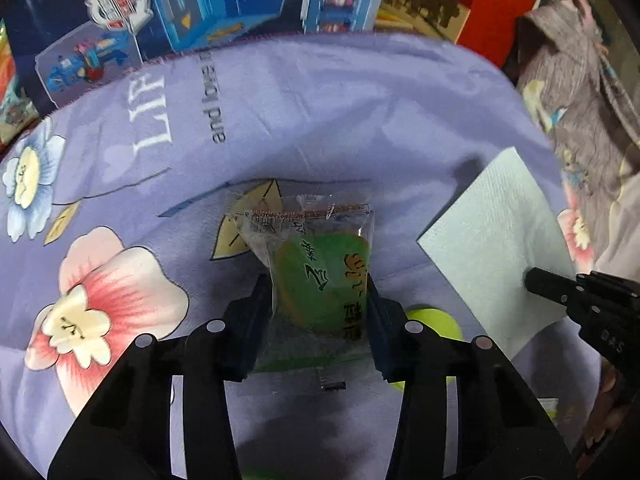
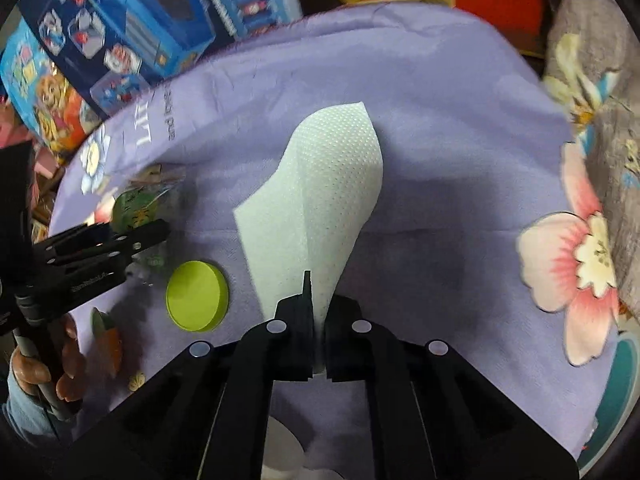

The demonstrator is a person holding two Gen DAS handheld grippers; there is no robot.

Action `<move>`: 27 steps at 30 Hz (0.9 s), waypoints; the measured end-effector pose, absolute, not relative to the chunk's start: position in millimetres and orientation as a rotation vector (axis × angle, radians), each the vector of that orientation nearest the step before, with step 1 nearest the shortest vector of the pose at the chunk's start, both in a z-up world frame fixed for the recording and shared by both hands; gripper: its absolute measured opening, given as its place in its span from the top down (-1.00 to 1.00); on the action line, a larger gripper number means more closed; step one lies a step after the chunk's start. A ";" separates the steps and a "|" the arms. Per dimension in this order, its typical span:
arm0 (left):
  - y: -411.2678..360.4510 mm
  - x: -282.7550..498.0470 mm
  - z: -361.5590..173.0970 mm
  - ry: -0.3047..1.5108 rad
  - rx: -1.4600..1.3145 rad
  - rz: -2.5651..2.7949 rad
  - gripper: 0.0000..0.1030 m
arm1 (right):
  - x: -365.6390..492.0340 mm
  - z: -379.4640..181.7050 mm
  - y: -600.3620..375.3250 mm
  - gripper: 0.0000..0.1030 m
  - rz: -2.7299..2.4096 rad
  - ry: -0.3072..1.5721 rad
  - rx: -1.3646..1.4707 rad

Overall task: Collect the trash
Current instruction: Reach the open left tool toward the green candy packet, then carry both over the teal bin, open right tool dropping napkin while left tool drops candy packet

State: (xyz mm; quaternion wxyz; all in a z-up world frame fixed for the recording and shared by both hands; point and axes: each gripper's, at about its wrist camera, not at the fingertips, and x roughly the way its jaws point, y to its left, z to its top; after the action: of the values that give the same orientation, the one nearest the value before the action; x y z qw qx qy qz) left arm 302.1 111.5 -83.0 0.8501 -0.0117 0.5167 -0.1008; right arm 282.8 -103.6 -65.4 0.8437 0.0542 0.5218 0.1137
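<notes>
Wrapper first: my left gripper (image 1: 318,300) has its jaws squeezed onto the green snack packet (image 1: 316,276), one finger on each side of it, the clear crimped end sticking out ahead of the tips. Packet looks pinched, and I can't tell if it has left the purple flowered cloth (image 1: 320,112).

Just off the right finger of that gripper, partly under it, sits the lime-green lid (image 2: 197,296), flat on the cloth, untouched, nobody's jaws on it.

Further right, my right gripper (image 2: 316,320) is shut tight on the near edge of the pale paper napkin (image 2: 328,200). Sheet runs forward from the tips and bows up in a fold, so I judge it's lifting off the cloth, far corner maybe dragging.

Progress, my read: two pieces of trash are gripped, one per hand, none seen binned. No bin or bag shows in either view, so drop-off is all ahead. Lid remains to collect after that, both hands being full now. A small scrap near my left hand (image 2: 48,364) may be trash too, too small to tell.
</notes>
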 end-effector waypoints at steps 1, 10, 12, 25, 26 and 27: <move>111.2 298.2 -76.1 1.074 -0.029 -0.220 0.12 | 281.5 -62.1 -109.5 0.93 0.233 1.094 0.125; 78.2 253.1 -22.7 1.000 -0.057 -0.336 0.12 | 241.8 -28.3 -169.2 0.93 0.184 1.015 0.227; 60.2 241.5 -14.6 0.989 -0.042 -0.365 0.12 | 228.3 -22.5 -183.5 0.93 0.172 1.000 0.252; -54.3 180.0 9.2 0.983 0.067 -0.526 0.12 | 136.9 8.9 -286.8 0.93 0.061 0.868 0.373; -63.9 176.3 10.6 0.982 0.080 -0.538 0.12 | 129.1 9.4 -297.7 0.93 0.047 0.859 0.386; -73.7 172.4 12.2 0.980 0.093 -0.551 0.12 | 123.4 9.0 -305.4 0.93 0.037 0.852 0.397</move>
State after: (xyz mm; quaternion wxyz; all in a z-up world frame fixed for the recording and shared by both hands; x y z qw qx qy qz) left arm 172.4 -73.7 12.2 0.8451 0.0440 0.4644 -0.2610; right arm 123.4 -305.4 9.0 0.8915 0.1910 0.4103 0.0179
